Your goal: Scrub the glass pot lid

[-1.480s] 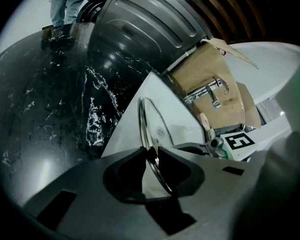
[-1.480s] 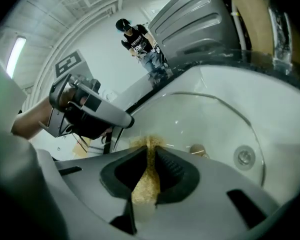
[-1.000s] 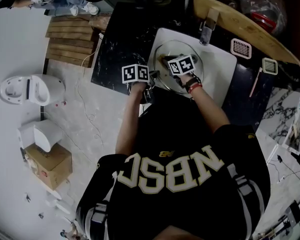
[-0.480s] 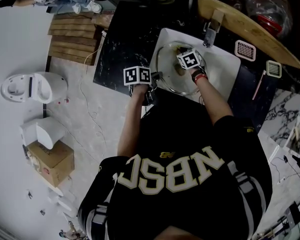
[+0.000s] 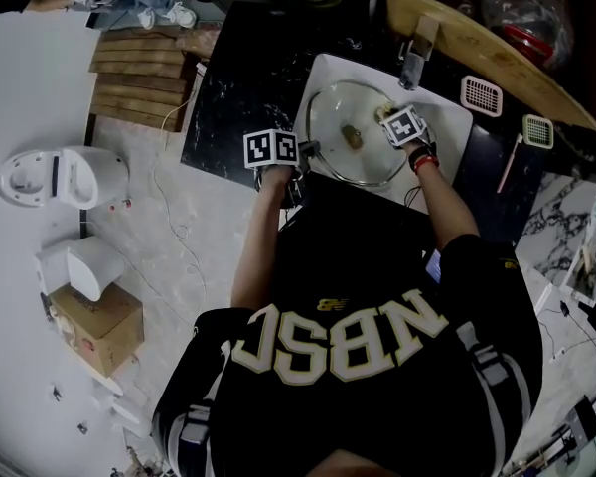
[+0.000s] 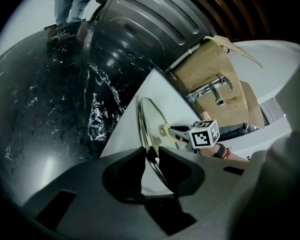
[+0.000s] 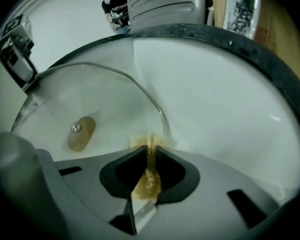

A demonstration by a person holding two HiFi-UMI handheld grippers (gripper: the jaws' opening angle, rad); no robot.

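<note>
Holding the glass pot lid (image 5: 328, 117) steady in the sink, scrub pad at its edge.
The left hand-held gripper (image 6: 151, 154) is pinching the lid's metal rim on the near left side, jaws narrow and pressing on it. The right hand-held gripper (image 7: 150, 151) is clamping a yellow scrub pad (image 7: 148, 180), pad tip touching the lid's right rim. The lid is sitting inside the white sink (image 5: 442, 157) set in the black marble desk (image 5: 238, 78), tan knob (image 7: 81, 132) at centre, faucet (image 5: 414, 63) just beyond.

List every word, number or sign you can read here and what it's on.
"NBSC": big pale letters on the person's black shirt, upside down in head view.
Small yellow logo above them: too small to read.
Cardboard box print: too small to read.
Left marker cube and right marker cube: square codes, no words.
</note>
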